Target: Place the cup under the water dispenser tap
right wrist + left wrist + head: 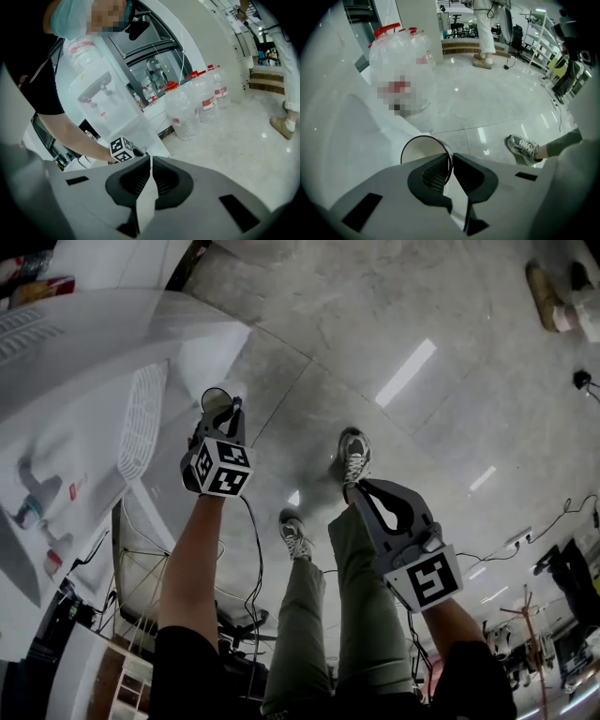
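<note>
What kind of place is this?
Likely an indoor hall of a lab or office: a polished grey floor, a white water dispenser, and large spare water bottles standing nearby.

The cup (423,151) is thin and see-through with a dark rim (seen as a nearly full circle). Its wall at 3 o'clock is pinched between the jaws of the left gripper (451,161). In the head view it hangs mouth-up at 10 o'clock, well apart from the water dispenser taps (33,504) at 9 o'clock.
</note>
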### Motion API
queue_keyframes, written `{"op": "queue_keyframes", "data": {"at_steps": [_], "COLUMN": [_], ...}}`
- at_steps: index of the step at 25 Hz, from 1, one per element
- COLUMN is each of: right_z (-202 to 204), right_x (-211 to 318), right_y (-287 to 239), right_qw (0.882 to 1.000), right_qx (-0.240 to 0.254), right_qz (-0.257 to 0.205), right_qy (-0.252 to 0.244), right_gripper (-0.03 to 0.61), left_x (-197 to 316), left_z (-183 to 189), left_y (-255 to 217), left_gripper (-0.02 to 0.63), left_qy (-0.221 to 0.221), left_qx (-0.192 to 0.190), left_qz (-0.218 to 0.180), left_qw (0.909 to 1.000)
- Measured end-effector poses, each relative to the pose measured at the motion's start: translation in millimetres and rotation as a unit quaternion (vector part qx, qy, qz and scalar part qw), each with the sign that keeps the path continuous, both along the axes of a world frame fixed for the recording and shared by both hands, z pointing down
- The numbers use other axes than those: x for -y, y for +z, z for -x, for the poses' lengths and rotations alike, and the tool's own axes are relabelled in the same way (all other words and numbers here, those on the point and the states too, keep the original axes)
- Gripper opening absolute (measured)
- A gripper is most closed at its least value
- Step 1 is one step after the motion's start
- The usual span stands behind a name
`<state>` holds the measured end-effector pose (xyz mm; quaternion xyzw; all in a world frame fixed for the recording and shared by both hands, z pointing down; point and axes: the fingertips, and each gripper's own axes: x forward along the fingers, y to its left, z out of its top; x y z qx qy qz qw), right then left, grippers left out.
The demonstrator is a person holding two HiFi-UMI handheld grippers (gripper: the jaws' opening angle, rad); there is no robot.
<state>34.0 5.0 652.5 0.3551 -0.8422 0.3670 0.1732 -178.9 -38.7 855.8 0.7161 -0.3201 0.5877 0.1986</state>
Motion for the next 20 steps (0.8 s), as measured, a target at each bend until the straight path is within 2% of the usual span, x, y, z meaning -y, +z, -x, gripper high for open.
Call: {"op": "queue_keyframes", "data": {"at_steps": [3, 10, 14, 20], "right_z": [6, 9, 13, 10], "right_x": [-13, -58, -74, -85], "right_y": [-26, -81, -114, -154], "right_qw": [1.0, 0.999, 0.999, 0.999], "right_qx": [0.011, 0.02, 0.023, 0.017], "right_qz": [-0.007, 0.004, -0.005, -0.016], "right_qy": [0.016, 0.024, 0.031, 0.036], "right_gripper": [0.046, 0.046, 0.045, 0.046], "left_x": [-9, -33, -45, -42], "left_z": [-18, -42, -44, -28], "left_y": [-38, -131, -189, -264], "left_gripper": [0.049, 0.048, 0.048, 0.048], "left_qy": [0.023, 0.054, 0.079, 0.085], "left_qx": [-0.019, -0.035, -0.039, -0.03], "left_qz": [-0.008, -0.02, -0.035, -0.056], "left_qw": [0.9995, 0.9977, 0.9955, 0.9943]}}
